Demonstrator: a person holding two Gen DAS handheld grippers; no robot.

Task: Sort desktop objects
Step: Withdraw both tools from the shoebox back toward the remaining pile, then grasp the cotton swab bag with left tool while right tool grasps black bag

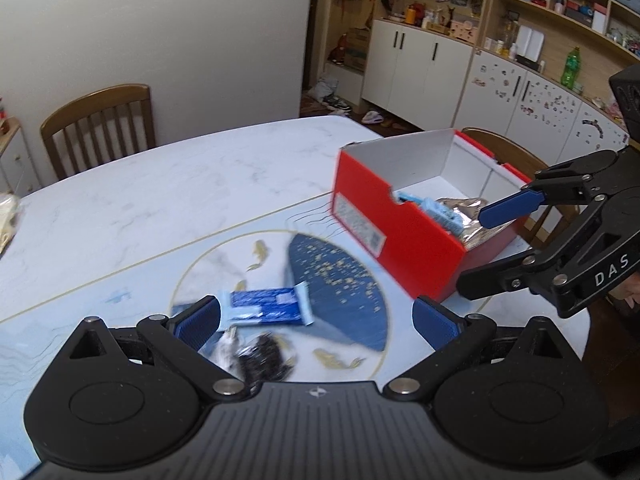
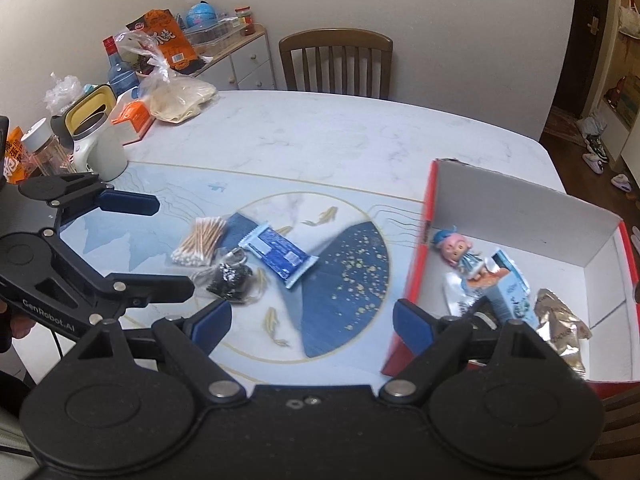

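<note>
A blue snack packet (image 1: 266, 306) (image 2: 280, 256) lies on the blue patterned mat (image 2: 344, 280). Beside it are a bag of cotton swabs (image 2: 200, 240) and a black item in a clear bag (image 2: 230, 276) (image 1: 262, 358). My left gripper (image 1: 316, 320) (image 2: 172, 246) hangs open just over these, holding nothing. The red shoebox (image 1: 400, 224) (image 2: 416, 280) stands to the right. It holds a doll (image 2: 456, 248), a light blue carton (image 2: 512, 288) and a foil packet (image 2: 560, 324). Open and empty, my right gripper (image 2: 312, 320) (image 1: 476, 252) hovers at the box's near corner.
Bags, a bottle, jars and a white mug (image 2: 106, 152) crowd the table's far left corner. Wooden chairs (image 2: 336, 60) (image 1: 100, 128) stand at the far edge. Cabinets and shelves (image 1: 420, 68) line the room behind the box.
</note>
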